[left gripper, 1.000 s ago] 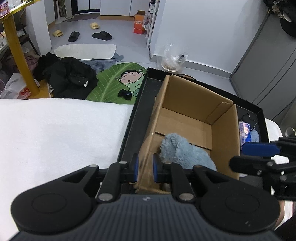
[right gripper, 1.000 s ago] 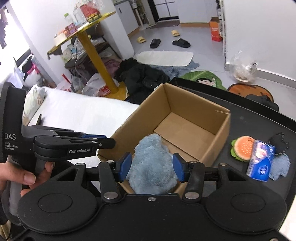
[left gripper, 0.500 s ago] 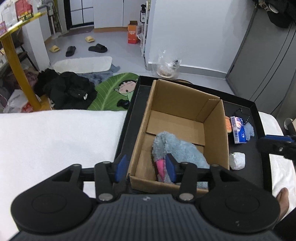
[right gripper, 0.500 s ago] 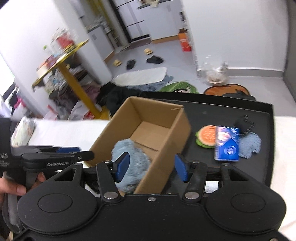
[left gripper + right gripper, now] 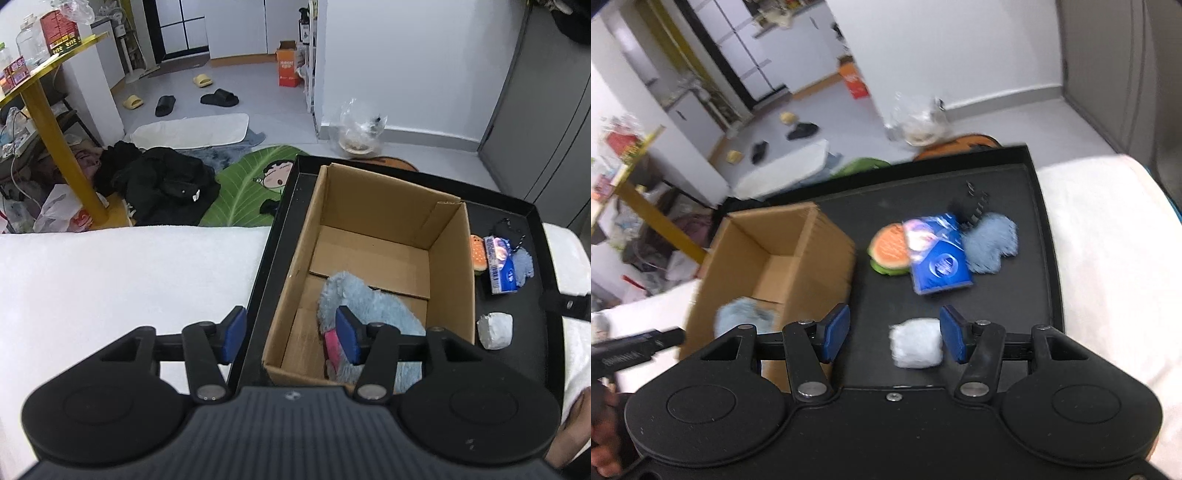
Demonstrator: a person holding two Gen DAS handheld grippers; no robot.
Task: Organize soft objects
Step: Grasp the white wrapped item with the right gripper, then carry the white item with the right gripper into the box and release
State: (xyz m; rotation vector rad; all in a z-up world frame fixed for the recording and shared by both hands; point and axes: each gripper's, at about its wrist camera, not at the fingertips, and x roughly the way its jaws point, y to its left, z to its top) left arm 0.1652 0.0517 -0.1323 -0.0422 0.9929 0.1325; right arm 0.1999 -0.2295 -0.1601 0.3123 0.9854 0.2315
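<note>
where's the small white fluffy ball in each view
Left wrist view: the white fluffy ball lies at the right, on the black tray, just right of the cardboard box near corner.
Right wrist view: the ball sits low in the middle, between the open right claw fingertips, nearer the right one, not gripped.
Shared landmark: the blue tissue pack, beyond the ball in both.

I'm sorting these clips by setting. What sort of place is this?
Most likely a lived-in home, a small flat by the look of it. Slippers and a heap of dark clothes lie on the floor beside a cartoon rug, and the black tray rests on white bedding.
</note>
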